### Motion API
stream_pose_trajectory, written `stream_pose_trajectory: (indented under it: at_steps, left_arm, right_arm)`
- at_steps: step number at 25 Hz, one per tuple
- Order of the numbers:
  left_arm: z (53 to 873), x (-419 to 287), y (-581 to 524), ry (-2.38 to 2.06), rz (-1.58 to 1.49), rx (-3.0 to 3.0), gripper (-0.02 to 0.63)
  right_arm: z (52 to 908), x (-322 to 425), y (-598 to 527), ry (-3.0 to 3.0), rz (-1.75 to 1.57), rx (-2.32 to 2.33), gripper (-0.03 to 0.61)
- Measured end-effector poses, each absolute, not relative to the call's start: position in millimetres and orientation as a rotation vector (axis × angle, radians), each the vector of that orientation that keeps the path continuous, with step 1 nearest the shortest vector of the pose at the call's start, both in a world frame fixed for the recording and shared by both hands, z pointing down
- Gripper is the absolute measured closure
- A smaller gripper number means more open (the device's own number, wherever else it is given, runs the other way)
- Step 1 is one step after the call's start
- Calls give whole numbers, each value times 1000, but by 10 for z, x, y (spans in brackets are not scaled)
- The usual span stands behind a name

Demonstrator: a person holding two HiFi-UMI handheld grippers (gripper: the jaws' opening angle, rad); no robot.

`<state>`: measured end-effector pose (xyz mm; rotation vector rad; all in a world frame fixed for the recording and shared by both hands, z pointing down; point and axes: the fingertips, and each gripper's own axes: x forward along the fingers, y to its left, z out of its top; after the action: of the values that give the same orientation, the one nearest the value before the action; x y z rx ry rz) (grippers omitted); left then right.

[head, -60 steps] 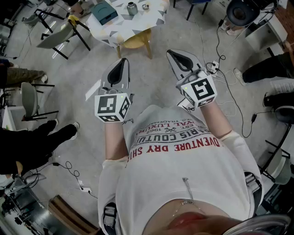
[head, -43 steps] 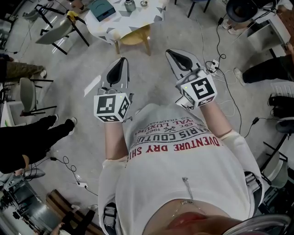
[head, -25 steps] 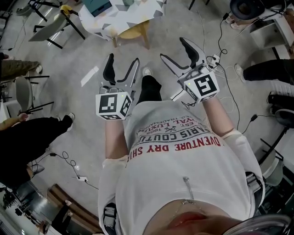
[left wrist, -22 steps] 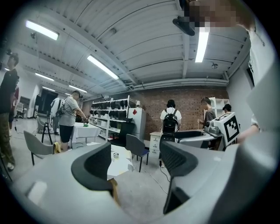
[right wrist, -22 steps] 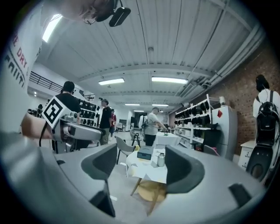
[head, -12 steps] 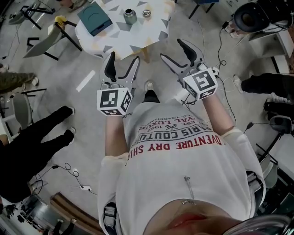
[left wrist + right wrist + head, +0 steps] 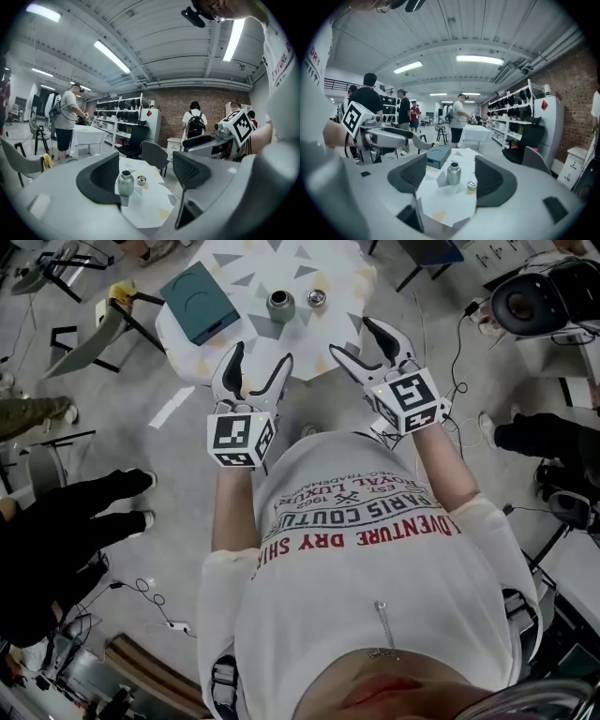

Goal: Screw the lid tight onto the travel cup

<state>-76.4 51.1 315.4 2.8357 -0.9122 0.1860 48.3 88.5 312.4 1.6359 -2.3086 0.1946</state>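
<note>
A steel travel cup (image 7: 279,306) stands upright with no lid on a small table (image 7: 337,277) covered in a triangle-patterned cloth. Its round lid (image 7: 317,299) lies just right of it. My left gripper (image 7: 255,369) and right gripper (image 7: 367,345) hover side by side at the table's near edge, both open and empty. The left gripper view looks past the left gripper (image 7: 147,176) at the cup (image 7: 125,183) and lid (image 7: 140,180) some way ahead. Between the open jaws of the right gripper (image 7: 450,178) the cup (image 7: 453,173) and lid (image 7: 472,185) show, well beyond the tips.
A teal box (image 7: 197,301) lies on the table left of the cup. A person in black (image 7: 56,531) stands at my left, with folding chairs (image 7: 94,324) beyond. Cables (image 7: 459,418) and equipment lie on the floor at right. More people and shelves (image 7: 520,112) fill the room.
Both grippers' jaws, shut at first, have opened. I have walked up to the table, so the cup and lid now sit just ahead of the jaw tips.
</note>
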Motion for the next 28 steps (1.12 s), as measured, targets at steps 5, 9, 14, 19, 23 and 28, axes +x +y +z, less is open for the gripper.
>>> stream_pose_trajectory:
  at_steps: [5,9,14,19,23,28]
  left_arm:
    - [3457,-628,218,-921,242,2818,265]
    - [3752,-469,18,-938,298,2798,265]
    - [4031,-261,-305,-1022,332,2746,265]
    - [4400,-71,-588,-1068,411,2703,261]
    - [4759,61,-692,-1098,467,2640,232]
    - [5134,145,-814,-1130,542,2592,216]
  right_arm:
    - [3481,569,484,-2259,276,1489,252]
    - [3745,664,130,-2265,318,1369,252]
    - [4156,802,-276,-2261,364,1152,252]
    - [4650,949,-603,-2223,399,929,253]
    - [5019,1030,-713,-2183,400,749,252]
    - [5405,1017,-779,-2140,374,553,253]
